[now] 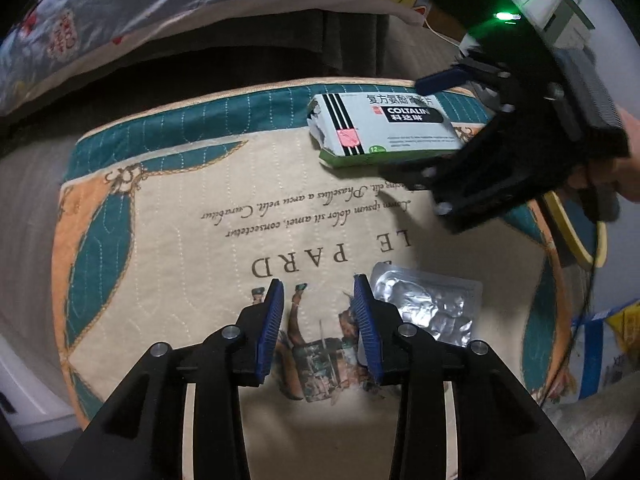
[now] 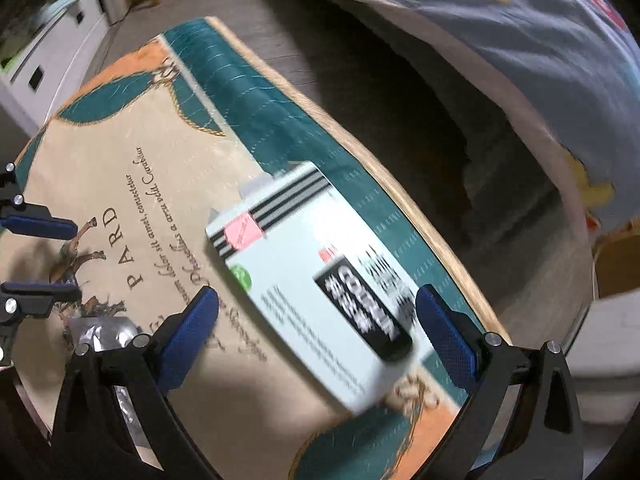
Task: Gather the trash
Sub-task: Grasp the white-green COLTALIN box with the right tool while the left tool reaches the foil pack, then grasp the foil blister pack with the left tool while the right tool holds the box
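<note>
A pale green Coltalin medicine box (image 1: 384, 130) with a torn end lies on a quilted mat (image 1: 180, 208) near its far edge. A crumpled silver blister pack (image 1: 432, 306) lies just right of my left gripper (image 1: 318, 286), which is open and empty above the mat. My right gripper (image 2: 316, 296) is open, with its blue fingers either side of the box (image 2: 304, 264); they are not closed on it. The blister pack (image 2: 102, 334) shows at the lower left of the right wrist view. The left gripper (image 2: 60, 258) appears there too.
A bed with a cartoon-print duvet (image 1: 160, 4) stands beyond the mat. White boxes and a green light (image 1: 506, 16) are at the far right. A yellow-rimmed object (image 1: 576, 236) lies by the mat's right edge. White drawers (image 2: 44, 52) stand to the left.
</note>
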